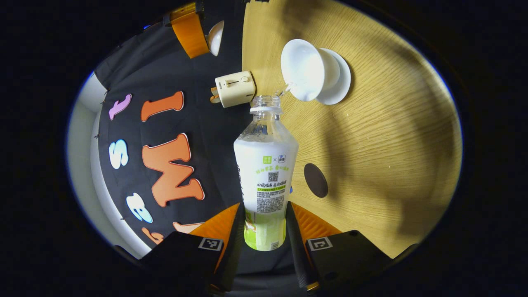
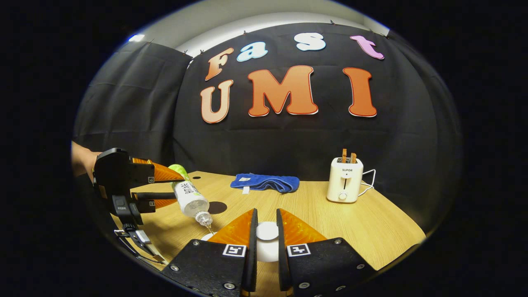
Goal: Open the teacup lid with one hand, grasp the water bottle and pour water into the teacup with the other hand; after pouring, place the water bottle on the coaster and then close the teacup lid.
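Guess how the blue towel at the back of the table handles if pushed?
The blue towel lies in soft folds, so probably floppy, bunching rather than sliding whole. It looks thin and flat on the wooden table, so likely light and unable to roll or tip.

Looks like a staged demo booth rather than anyone's actual kitchen. The black cloth backdrop [image 2: 288,136] is pinned up along its top edge, with a pale wall [image 2: 247,18] showing above it, and it wraps around the back and side of a light wooden table [image 2: 371,222]. What's on the table is homey stuff laid out well apart like props: a cream toaster [image 2: 345,179] with two slices sticking up and its cord trailing off to the side, a folded blue towel [image 2: 266,182] near the backdrop, and a dark round coaster [image 1: 315,180].
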{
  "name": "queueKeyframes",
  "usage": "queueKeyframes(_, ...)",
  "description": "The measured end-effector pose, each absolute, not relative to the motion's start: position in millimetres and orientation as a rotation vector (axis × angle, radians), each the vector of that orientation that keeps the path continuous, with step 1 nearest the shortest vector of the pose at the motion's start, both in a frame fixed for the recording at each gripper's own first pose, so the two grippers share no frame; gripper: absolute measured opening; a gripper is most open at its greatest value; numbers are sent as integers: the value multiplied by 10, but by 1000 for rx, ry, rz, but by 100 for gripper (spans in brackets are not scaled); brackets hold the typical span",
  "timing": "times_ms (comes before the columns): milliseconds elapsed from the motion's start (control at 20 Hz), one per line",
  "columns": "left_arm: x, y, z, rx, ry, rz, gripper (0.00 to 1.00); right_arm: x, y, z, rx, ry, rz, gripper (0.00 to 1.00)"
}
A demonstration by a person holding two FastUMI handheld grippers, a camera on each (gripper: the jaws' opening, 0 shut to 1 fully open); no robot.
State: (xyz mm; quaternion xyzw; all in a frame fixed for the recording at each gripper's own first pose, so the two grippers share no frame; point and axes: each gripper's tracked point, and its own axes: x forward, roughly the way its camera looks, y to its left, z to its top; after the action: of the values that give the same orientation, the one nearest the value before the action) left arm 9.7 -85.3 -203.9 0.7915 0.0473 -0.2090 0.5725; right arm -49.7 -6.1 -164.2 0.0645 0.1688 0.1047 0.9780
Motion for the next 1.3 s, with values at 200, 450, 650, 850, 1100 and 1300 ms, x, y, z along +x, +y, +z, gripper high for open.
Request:
queueKeyframes(200,102,-875,-1981,1880,88,-476,58,-505,-58,-1642,131,340,215,22)
queueKeyframes(450,89,-911,-1892,1908,53,-459,58,-508,-66,-1642,132,340,217,22)
queueKeyframes(650,113,-917,-1803,1934,28,-440,58,-511,-68,-1644,132,341,220,22)
queueKeyframes(850,138,-958,-1728,1968,2,-432,58,-513,-75,-1646,130,339,219,22)
queueKeyframes(1100,145,-1002,-1648,2003,-24,-424,58,-524,-84,-1650,131,339,219,22)
queueKeyframes(1300,147,-1042,-1604,2033,-45,-420,60,-526,-84,-1639,129,336,220,22)
